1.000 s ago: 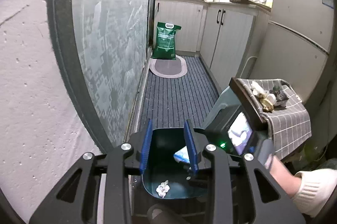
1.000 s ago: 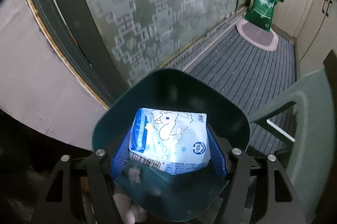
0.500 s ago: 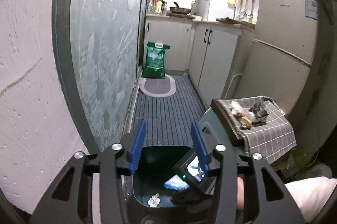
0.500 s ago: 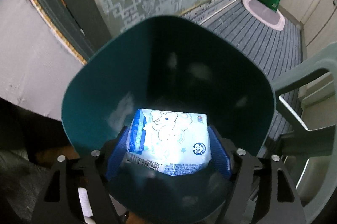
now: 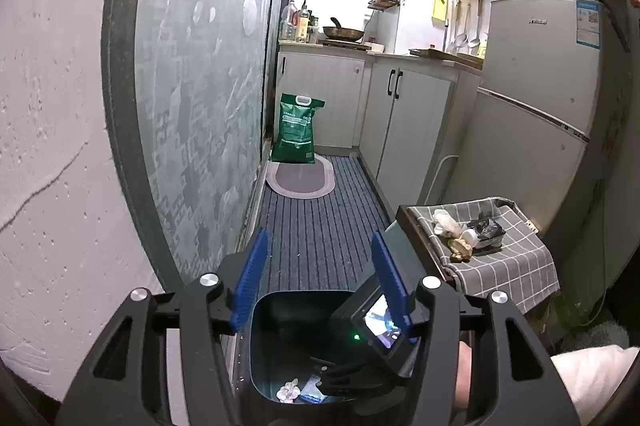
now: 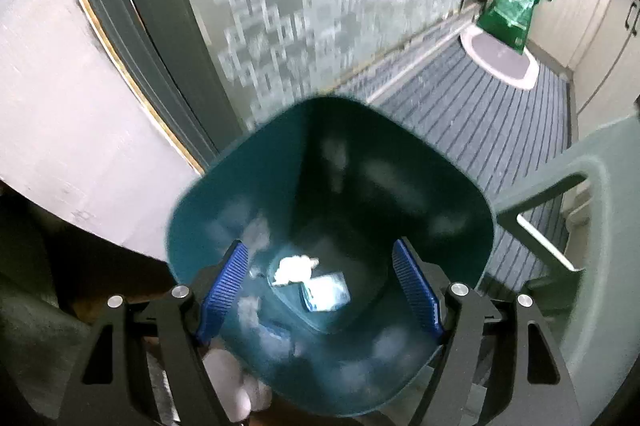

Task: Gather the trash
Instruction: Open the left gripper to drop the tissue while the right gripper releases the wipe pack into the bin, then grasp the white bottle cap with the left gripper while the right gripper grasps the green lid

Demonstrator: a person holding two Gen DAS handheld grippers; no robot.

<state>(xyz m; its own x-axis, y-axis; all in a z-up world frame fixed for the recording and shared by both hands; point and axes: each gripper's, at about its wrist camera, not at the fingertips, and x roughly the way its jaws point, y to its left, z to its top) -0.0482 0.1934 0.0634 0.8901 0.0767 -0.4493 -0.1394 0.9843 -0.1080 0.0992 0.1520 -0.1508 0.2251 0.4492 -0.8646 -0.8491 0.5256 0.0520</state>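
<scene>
A dark teal bin (image 6: 460, 210) stands on the floor below both grippers. At its bottom lie a blue-and-white packet (image 6: 326, 292) and a crumpled white tissue (image 6: 294, 268). My right gripper (image 6: 320, 286) hangs open over the bin's mouth, nothing between its blue pads. In the left wrist view the bin (image 5: 264, 330) holds the same tissue (image 5: 288, 392), and the right unit's lit screen (image 5: 382, 326) shows above it. My left gripper (image 5: 320, 266) is above the bin's near rim, jaws opening and empty. More trash (image 5: 468, 234) lies on a checked cloth.
A frosted glass door (image 5: 200, 86) and a white wall run along the left. A green sack (image 5: 296, 130) and an oval mat (image 5: 300, 180) sit far down the striped floor. Cabinets (image 5: 408, 130) and a fridge (image 5: 532, 114) line the right. A grey plastic stool (image 6: 580, 194) stands beside the bin.
The right gripper let go of the packet, which dropped to the bin's bottom, and then drew back up. The left gripper rose, tilted upward, and its jaws spread wider.
</scene>
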